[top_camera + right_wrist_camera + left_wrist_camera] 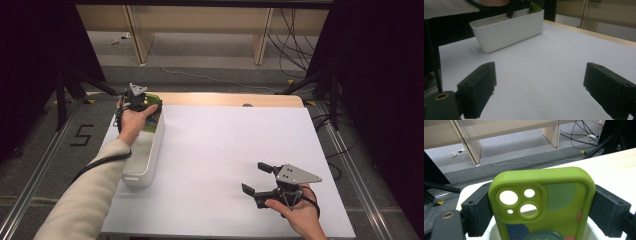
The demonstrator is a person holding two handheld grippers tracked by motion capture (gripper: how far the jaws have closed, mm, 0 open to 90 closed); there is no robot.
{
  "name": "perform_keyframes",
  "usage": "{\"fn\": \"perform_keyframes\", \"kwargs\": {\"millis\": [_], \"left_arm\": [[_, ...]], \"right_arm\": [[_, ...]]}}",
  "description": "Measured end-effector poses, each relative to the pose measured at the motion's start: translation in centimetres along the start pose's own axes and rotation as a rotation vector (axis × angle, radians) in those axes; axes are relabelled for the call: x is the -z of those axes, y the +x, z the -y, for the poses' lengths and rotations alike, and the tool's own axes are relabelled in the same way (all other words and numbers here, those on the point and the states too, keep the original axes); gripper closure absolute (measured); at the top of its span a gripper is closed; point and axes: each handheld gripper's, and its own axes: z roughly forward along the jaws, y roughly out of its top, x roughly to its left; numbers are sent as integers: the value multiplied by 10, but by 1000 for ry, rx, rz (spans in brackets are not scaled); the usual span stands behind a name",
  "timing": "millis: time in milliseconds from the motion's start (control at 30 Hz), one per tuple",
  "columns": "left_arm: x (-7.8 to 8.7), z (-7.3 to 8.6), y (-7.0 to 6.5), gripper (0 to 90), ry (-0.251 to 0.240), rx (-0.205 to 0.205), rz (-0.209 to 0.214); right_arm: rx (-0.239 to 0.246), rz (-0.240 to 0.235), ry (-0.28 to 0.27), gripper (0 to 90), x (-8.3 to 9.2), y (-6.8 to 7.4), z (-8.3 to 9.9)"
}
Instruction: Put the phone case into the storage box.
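Left gripper (pixel 541 205) clamped on green phone case (pixel 544 202); right gripper (pixel 544 92) wide, empty.

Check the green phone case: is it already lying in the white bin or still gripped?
Still gripped. The left tongs clamp the green phone case on both sides, upright, its lower end over the white bin.

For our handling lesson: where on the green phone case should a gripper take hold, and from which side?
Grip the green phone case across its two long side edges, coming from above, as the left gripper does over the white bin. The edges are flat, parallel and narrow enough for the jaws.
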Motion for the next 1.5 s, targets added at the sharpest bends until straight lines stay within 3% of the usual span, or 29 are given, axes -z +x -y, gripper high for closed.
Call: {"fn": "perform_keyframes", "kwargs": {"millis": [1500], "left_arm": [[-10, -3, 1, 131, 10, 2, 3]], "right_arm": [[2, 2, -2, 124, 1, -1, 0]]}}
